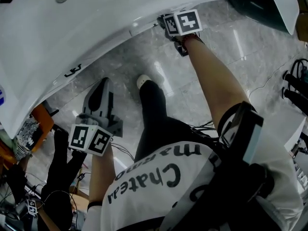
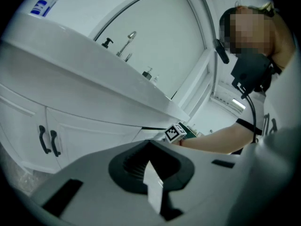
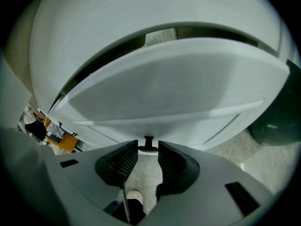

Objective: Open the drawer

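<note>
In the right gripper view a white drawer front [image 3: 178, 88] stands out from the vanity, with a dark gap above it. Its small black handle [image 3: 148, 141] sits between the tips of my right gripper [image 3: 148, 148], and both pads touch the ends of the handle's bar. In the head view only that gripper's marker cube [image 1: 183, 22] and wrist show, tucked under the edge of the white counter [image 1: 96, 28]; the jaws are hidden there. My left gripper [image 1: 102, 88] hangs low at the left, away from the vanity, jaws together and empty [image 2: 149, 166].
Two cabinet doors with black handles [image 2: 47, 140] stand left of the drawer, under a counter with a faucet [image 2: 128, 42]. The person's shoe [image 1: 143, 81] is on the marble floor [image 1: 231, 37]. A dark bin [image 3: 277, 121] is at the right. Cables [image 1: 293, 81] and clutter [image 1: 29, 134] lie at the sides.
</note>
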The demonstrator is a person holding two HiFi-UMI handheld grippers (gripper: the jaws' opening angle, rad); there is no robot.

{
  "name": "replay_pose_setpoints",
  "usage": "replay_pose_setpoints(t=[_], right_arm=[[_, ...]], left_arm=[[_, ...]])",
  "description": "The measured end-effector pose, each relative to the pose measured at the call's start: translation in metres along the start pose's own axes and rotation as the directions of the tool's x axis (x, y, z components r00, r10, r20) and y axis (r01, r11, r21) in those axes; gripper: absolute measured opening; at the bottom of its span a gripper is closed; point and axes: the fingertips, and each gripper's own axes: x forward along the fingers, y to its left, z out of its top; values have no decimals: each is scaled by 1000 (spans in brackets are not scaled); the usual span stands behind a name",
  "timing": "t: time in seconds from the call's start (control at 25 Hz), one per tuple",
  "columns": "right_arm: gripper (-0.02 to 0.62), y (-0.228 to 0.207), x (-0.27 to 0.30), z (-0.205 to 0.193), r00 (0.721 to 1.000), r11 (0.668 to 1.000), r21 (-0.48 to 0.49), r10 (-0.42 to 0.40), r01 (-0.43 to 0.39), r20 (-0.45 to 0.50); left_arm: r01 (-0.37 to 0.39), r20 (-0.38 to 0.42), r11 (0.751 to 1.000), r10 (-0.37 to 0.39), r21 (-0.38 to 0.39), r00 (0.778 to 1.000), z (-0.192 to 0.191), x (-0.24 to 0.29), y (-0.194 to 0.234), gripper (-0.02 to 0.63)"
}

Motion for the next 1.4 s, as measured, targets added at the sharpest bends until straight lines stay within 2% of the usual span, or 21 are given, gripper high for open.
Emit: replay_pose_setpoints(t=[0.16,0.44,0.76,0.96,1.2,1.4], right_arm=[[140,2,-6,-14,1000,1000,5,4,-4,-8],[140,1,-9,-15,1000,1000,5,2,-2,-26],[140,2,-10,-26,997,1000,14,-23,24,-75],[138,2,-12,-28,995,1000,-3,-22,21,-94],[137,2,-22,-46,988,999,-3,-46,46,-148],[137,4,-33,-71,980,999,-27,-29,24,-196]], left_arm=[[-7,28,1000,7,12,1000,12,0,-3,3],[-26,50,1000,26,14,998,16,-3,-14,3],[-43,79,999,41,24,996,38,-9,-18,2],[-51,86,999,51,1,995,43,-4,-23,3],[-68,88,997,70,-30,994,47,-5,-38,3],[-87,89,996,89,-29,992,52,-9,-53,3]])
